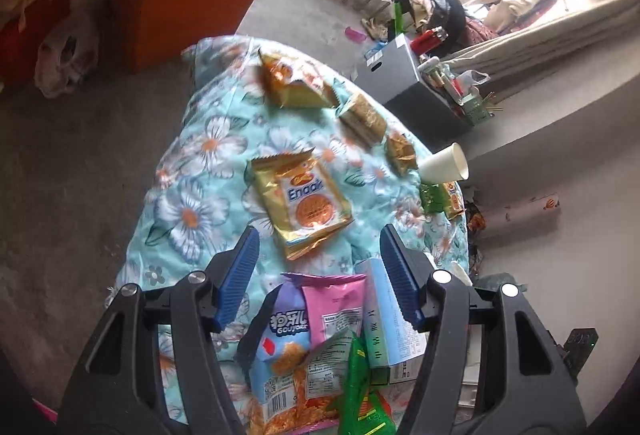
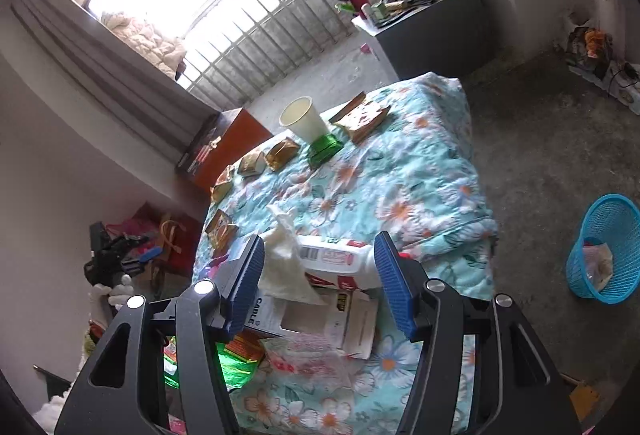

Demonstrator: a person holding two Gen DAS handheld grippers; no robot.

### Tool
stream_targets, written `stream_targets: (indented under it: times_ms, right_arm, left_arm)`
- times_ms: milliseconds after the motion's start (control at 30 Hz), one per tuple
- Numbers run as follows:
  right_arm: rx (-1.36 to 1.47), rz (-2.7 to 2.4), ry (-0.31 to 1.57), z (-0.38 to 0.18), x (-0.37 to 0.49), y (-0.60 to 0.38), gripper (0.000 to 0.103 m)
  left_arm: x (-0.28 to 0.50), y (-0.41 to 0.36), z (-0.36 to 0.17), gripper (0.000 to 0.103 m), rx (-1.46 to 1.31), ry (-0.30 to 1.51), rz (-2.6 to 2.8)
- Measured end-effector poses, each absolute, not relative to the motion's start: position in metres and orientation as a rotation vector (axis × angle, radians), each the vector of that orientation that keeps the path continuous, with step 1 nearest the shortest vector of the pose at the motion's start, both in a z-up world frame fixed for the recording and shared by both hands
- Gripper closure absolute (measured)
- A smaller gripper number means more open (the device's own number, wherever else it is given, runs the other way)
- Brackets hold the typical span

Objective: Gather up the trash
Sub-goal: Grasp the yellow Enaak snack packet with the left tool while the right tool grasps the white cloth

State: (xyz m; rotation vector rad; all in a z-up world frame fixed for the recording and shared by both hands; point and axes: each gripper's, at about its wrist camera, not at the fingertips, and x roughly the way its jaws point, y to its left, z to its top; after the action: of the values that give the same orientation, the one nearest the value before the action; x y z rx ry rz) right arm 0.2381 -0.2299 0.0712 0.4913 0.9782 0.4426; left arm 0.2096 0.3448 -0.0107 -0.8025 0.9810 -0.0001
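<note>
I am holding my left gripper above the flowered quilt that is covering the desk, its jaws spread wide and gripping nothing. Between them and a little ahead, a gold biscuit packet is lying flat on the quilt, and closer to me a heap of trash is sitting under the jaws: a blue snack bag, a pink wrapper, a green wrapper and a pale blue carton just inside my right-hand finger. Farther along, several small gold wrappers are lying in a loose row, and a paper cup is tipped on its side at the quilt's edge, with a green packet just beside it. I am holding my right gripper over the other end of the same quilt, its jaws also released and empty. Between those fingers a crumpled white tissue is leaning against a white bottle lying on its side, and both are resting on a flattened cardboard package. A pink patterned wrapper is lying nearer to me, touching that package. On the floor, well apart from the desk on my right, a blue mesh basket is standing with some trash already inside it.
</note>
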Motion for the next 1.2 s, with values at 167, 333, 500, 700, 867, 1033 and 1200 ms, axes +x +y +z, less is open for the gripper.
stream_targets:
  times_ms: [167,333,500,700,867,1033,1200]
  right_arm:
    - [0.473,0.475,1.052,0.057,0.261,-0.19,0.047]
    - [0.462,0.481,1.106,0.043,0.279,-0.163,0.047]
    - [0.446,0.475,1.141,0.032,0.291,-0.15,0.047]
    - [0.445,0.48,1.164,0.025,0.298,-0.14,0.047]
    - [0.431,0.479,1.163,0.025,0.296,-0.136,0.047]
    - [0.393,0.481,1.156,0.029,0.293,-0.132,0.047]
    - [0.32,0.5,1.141,0.033,0.289,-0.12,0.047]
  left_arm:
    - [0.242,0.349,-0.061,0.051,-0.884,1.011,-0.029]
    - [0.276,0.351,-0.1,0.054,-0.89,1.043,-0.003]
    - [0.294,0.343,-0.114,0.054,-0.896,1.048,-0.01]
    - [0.306,0.32,-0.11,0.061,-0.752,1.04,0.012]
    - [0.308,0.302,-0.108,0.081,-0.554,1.041,0.103]
    - [0.306,0.299,-0.102,0.094,-0.519,1.022,0.122]
    - [0.298,0.303,-0.094,0.097,-0.559,0.969,0.1]
